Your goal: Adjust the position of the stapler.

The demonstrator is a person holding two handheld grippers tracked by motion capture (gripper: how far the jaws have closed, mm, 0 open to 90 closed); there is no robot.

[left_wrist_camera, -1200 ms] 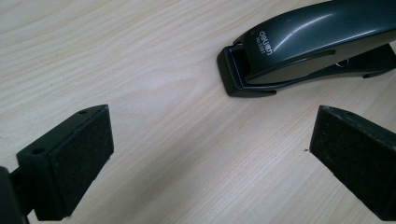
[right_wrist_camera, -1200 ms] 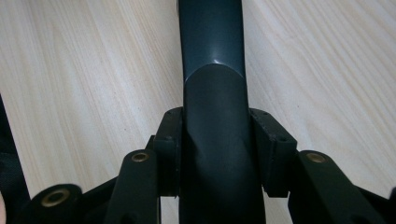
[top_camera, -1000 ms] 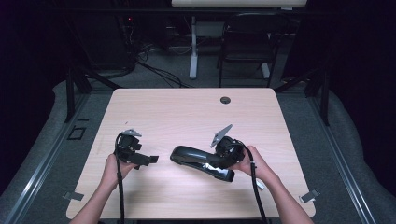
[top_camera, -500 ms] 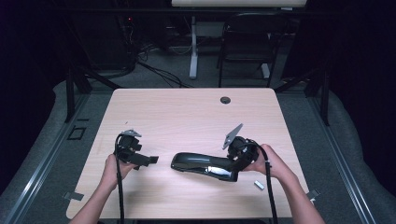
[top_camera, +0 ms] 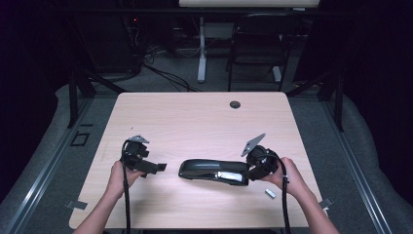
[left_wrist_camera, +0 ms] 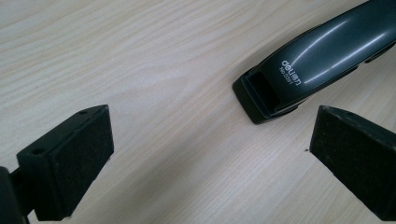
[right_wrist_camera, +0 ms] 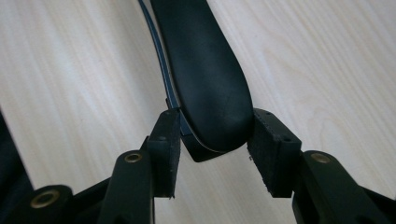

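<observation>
Gripping the long glossy black plastic stapler [right_wrist_camera: 205, 70] by its rounded end, the right gripper [right_wrist_camera: 212, 140] has just tightened its fingers; next, its open-fingered left gripper [left_wrist_camera: 205, 154] should clamp the squared end just ahead.

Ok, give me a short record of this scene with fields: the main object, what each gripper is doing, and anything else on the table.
main object: glossy black plastic stapler, lying flat on the light wooden table
right gripper: jaws closed on the stapler's rounded end, having just been closing
left gripper: open, nothing between the jaws, the stapler's other end just ahead
also on table: small silvery piece near the right hand; round dark grommet at the far edge
</observation>
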